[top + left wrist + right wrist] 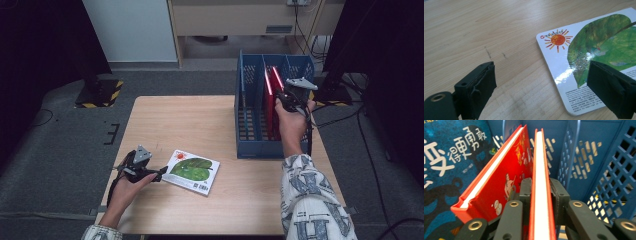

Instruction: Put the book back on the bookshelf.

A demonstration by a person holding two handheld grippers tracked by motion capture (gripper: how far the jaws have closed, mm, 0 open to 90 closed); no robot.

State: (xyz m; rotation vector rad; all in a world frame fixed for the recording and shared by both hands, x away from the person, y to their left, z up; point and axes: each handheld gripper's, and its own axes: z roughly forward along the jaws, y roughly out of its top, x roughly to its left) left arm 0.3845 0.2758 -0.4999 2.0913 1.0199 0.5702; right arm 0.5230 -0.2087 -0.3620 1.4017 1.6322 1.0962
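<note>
A flat picture book [192,170] with a green leaf and an orange sun [584,42] lies on the wooden table [190,120] near its front. My left gripper [161,173] rests low at the book's left edge. Its jaws stand wide open [542,75], one over bare wood and the other over the book's near corner. At the right, my right gripper [282,97] is up at a blue slotted rack [252,145]. It is shut on the top edge of a thin red book [540,157] that stands upright in a slot [541,192].
A second red book [506,170] leans in the same rack slot, just left of the held one. A dark blue book with white characters [449,157] stands further left. Black stands and cables sit on the floor around the table.
</note>
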